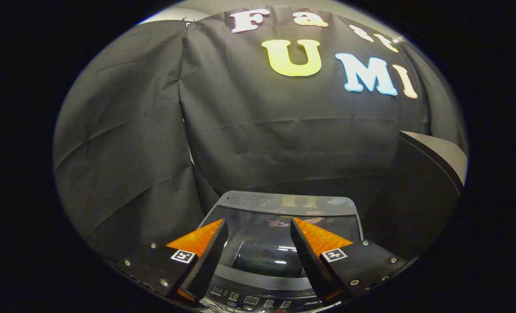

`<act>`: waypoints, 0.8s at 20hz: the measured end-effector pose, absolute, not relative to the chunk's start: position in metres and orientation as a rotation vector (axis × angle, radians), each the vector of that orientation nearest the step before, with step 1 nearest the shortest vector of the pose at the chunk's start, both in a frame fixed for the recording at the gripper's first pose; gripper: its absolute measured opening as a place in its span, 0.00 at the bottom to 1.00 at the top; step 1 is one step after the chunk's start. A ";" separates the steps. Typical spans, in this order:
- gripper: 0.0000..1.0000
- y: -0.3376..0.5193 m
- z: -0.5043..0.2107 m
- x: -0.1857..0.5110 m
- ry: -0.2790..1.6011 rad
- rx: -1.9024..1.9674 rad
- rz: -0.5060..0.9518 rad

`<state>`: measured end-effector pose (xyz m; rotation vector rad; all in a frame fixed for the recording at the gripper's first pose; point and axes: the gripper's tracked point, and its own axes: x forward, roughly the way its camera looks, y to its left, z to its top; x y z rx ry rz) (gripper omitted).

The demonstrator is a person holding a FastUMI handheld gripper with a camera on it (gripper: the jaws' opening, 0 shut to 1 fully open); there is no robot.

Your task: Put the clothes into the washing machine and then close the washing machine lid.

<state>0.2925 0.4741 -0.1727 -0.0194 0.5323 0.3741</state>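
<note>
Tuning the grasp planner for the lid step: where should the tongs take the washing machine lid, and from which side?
Judging from this view, the washing machine lid lies flat and closed, its glass too broad to pinch. The tongs hover open above it. Best bet is the near edge by the control panel, coming from the front, one finger hooked under; no handle recess is clearly visible.

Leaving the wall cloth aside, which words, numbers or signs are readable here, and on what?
Washing machine control panel: small print and symbols, too small to read.
Gripper, jaws open above the lid: two square coded markers, no words.
</note>
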 end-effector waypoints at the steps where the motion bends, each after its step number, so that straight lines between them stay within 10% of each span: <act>1: 0.90 0.474 -0.173 0.289 0.532 -0.026 0.378; 16: 0.93 0.406 -0.068 0.269 0.286 -0.023 0.348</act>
